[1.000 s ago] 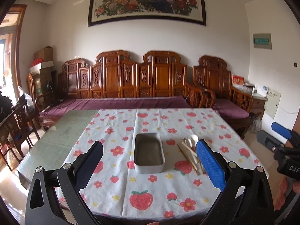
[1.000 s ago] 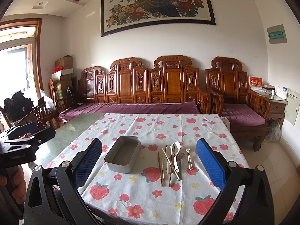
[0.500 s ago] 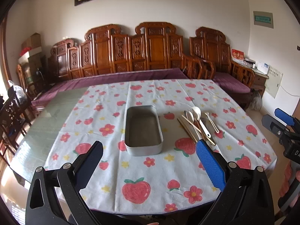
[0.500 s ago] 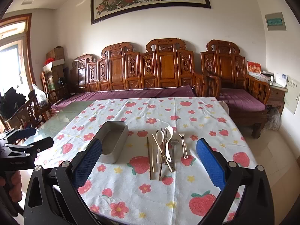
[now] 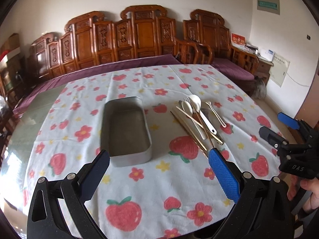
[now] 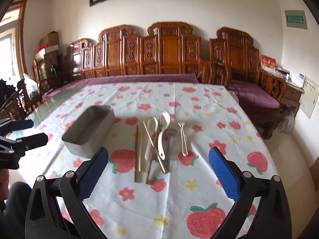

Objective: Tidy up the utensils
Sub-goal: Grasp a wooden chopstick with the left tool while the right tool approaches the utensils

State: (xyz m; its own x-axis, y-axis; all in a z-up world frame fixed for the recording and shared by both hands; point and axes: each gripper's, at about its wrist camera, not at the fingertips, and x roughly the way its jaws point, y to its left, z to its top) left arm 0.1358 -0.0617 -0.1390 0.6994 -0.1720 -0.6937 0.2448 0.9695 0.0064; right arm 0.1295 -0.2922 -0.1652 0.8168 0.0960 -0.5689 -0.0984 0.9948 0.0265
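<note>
An empty grey metal tin (image 5: 125, 129) (image 6: 89, 131) lies on the strawberry-print tablecloth (image 5: 159, 179) (image 6: 179, 189). To its right is a loose pile of utensils (image 5: 197, 117) (image 6: 159, 139): white spoons, a fork, chopsticks and a small spoon (image 6: 183, 137). My left gripper (image 5: 158, 156) hovers open above the near edge, in front of the tin, holding nothing. My right gripper (image 6: 158, 153) is open too, above the near ends of the utensils. Each gripper shows at the edge of the other's view (image 5: 279, 127) (image 6: 26, 133).
A carved wooden bench (image 6: 169, 49) with purple cushions runs behind the table. A wooden armchair (image 6: 249, 75) stands at the right. Bare green table top (image 5: 24, 123) lies left of the cloth. A hand (image 5: 307, 191) holds the right tool.
Both grippers have tilted down and come closer to the table, so the tin and utensils look larger and nearer. Both stay open. Nothing on the table has moved.
</note>
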